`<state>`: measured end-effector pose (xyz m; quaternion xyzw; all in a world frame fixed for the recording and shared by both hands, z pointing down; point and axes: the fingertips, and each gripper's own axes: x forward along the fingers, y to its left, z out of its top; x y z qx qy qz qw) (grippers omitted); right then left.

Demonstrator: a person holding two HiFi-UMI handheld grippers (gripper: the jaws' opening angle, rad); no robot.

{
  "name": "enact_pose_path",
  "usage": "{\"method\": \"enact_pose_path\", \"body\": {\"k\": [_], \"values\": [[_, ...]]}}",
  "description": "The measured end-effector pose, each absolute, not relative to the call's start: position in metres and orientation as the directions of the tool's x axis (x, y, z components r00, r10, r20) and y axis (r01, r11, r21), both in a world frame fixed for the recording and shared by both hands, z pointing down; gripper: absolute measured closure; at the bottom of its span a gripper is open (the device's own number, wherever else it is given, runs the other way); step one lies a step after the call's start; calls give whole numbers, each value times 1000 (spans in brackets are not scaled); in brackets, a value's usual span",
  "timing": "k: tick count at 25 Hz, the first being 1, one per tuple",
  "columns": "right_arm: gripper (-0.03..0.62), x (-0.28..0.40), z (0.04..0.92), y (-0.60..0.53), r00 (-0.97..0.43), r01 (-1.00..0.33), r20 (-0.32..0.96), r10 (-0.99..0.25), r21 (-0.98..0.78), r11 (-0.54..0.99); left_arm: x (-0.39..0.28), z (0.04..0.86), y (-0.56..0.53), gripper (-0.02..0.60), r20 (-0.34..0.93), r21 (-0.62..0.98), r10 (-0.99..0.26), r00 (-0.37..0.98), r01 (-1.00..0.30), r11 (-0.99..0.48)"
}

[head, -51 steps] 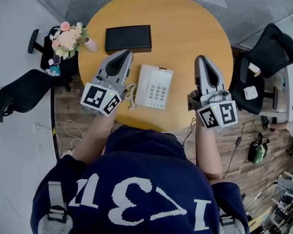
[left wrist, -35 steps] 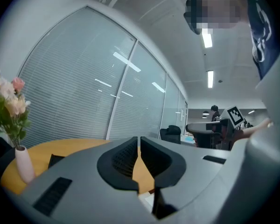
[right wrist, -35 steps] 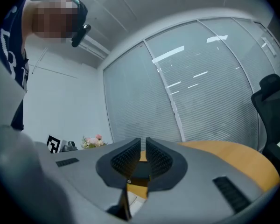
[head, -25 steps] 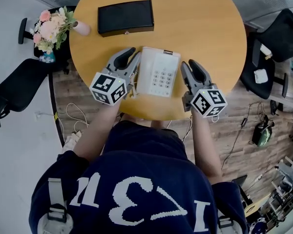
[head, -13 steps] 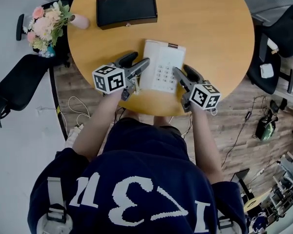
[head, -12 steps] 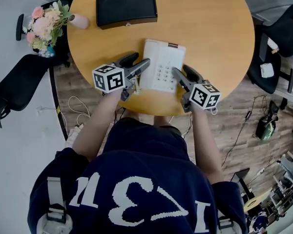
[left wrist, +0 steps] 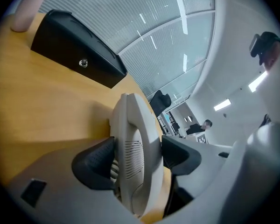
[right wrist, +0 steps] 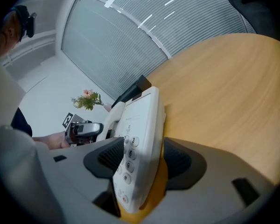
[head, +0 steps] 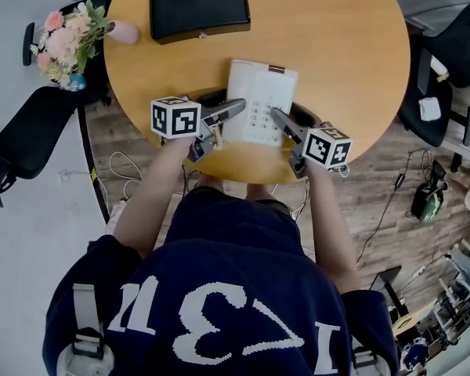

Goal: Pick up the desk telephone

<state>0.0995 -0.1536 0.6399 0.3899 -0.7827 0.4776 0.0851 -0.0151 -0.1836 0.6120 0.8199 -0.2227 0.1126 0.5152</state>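
An office — swivel chairs (glass walls beyond).

Opening left tongs, astride handset, seemingly hide it.

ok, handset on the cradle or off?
On. The handset lies seated along the desk telephone's far edge in the right gripper view, not lifted.

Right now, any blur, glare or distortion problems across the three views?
Head view: sharp, evenly lit, edges bent by the wide lens; telephone clear. Left gripper view: heavy fisheye, dark corners, handset soft near the lens. Right gripper view: same fisheye, keypad digits readable, light streaks on the slatted wall.
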Motion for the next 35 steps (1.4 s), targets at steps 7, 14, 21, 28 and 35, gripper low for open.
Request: {"method": "enact_pose_path", "body": {"k": [7, 14, 21, 28, 35], "values": [[350, 95, 641, -160, -696, -679, 501, -514, -693, 244, -13, 617, -174, 278, 493, 772, -115, 862, -495, -400], [349, 96, 641, -161, -660, -702, 510, -551, -680, 211, -16, 614, -176, 270, 418, 794, -214, 883, -470, -386], [350, 98, 625, -162, -655, -696, 468, -593, -680, 233, -17, 597, -176, 281, 401, 745, -274, 874, -485, -458], [352, 100, 576, -181, -638, -705, 387, -666, -642, 302, -18, 544, -193, 284, 327, 687, -362, 873, -483, -543], [352, 100, 504, -208, -628, -721, 270, -730, -555, 415, -18, 470, -215, 287, 216, 570, -439, 872, -477, -669]]}}
